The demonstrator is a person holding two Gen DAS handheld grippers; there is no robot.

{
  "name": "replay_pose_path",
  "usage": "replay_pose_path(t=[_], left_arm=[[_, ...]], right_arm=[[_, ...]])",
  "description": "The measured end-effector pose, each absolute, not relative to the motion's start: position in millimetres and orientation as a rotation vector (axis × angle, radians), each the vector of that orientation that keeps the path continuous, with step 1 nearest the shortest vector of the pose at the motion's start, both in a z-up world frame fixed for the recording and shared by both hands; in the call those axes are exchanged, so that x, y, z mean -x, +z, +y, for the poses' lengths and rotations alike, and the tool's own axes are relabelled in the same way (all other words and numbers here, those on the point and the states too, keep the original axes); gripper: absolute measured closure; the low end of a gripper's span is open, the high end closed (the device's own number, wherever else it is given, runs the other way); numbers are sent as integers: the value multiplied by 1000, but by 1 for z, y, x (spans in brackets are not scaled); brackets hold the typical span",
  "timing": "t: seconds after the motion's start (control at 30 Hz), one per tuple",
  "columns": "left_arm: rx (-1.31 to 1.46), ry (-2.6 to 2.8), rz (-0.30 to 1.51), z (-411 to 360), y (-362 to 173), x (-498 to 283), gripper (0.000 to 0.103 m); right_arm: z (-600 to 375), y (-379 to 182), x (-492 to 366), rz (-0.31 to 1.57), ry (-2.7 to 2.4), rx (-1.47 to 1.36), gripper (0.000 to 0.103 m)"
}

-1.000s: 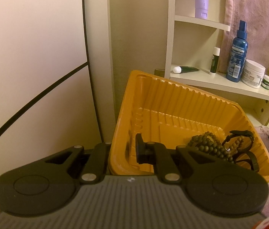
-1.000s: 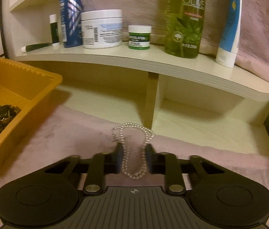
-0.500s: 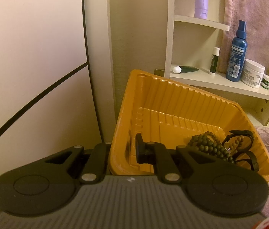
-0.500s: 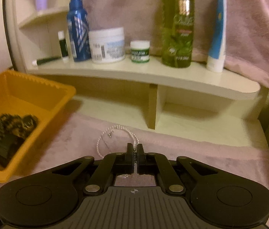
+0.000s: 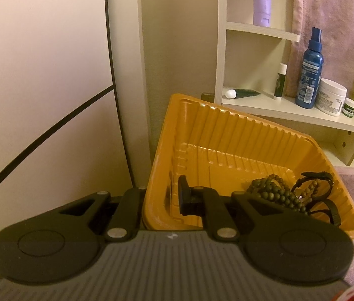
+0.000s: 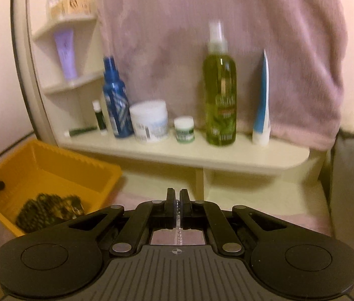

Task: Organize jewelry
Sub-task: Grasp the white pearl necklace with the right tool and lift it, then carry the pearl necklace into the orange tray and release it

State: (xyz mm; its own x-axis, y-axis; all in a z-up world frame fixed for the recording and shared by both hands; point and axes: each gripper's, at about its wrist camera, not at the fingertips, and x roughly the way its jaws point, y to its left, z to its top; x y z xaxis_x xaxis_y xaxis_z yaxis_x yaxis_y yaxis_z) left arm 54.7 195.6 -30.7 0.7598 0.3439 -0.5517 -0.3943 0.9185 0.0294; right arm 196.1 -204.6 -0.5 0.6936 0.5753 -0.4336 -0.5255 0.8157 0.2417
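Pearl strand pinched in your right gripper, tray wall in your left

Your right gripper (image 6: 177, 197) has its jaws pressed together on one pearl necklace (image 6: 178, 230); a short run of white beads shows in the slit between the fingers and hangs below them over the pink towel (image 6: 264, 215). How much of the strand hangs beneath, you cannot tell from here.

Your left gripper (image 5: 163, 198) is closed on the near wall of the single orange tray (image 5: 227, 138), one finger inside, the other outside. The tray sits tilted against the wall at the left end of the surface. It holds a heap of dark beaded strands (image 5: 272, 193) and one black strap-like piece (image 5: 322, 195), all bunched in the corner on your right; the rest of its ribbed floor is bare. The exact number of beaded strands is not readable.

On the long cream shelf (image 6: 202, 155) behind stand seven items: a small dark tube lying flat, a slim dark stick, a blue spray bottle (image 6: 115, 100), a white jar (image 6: 150, 121), a small green-labelled pot, a tall green spray bottle (image 6: 219, 95) and a blue-and-white tube. One lilac tube (image 6: 65, 55) stands on the corner shelf above. A pink cloth (image 6: 227, 37) hangs behind the bottles. The right view is blurred.
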Motion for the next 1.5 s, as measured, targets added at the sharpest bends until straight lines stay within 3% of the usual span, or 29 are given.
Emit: replay_pose_path(t=[0.93,1.27,1.5], left_arm=[[129,375,547,199,-28,-47,93],[137,367,542,200,-28,-47,93],[145,367,543,200,-28,-47,93]], right_arm=[[-108,101,-166,359,891,-182,100],[-38,88,-177,397,985,-219,100],[-9,32,-184,586,979,-113,100]])
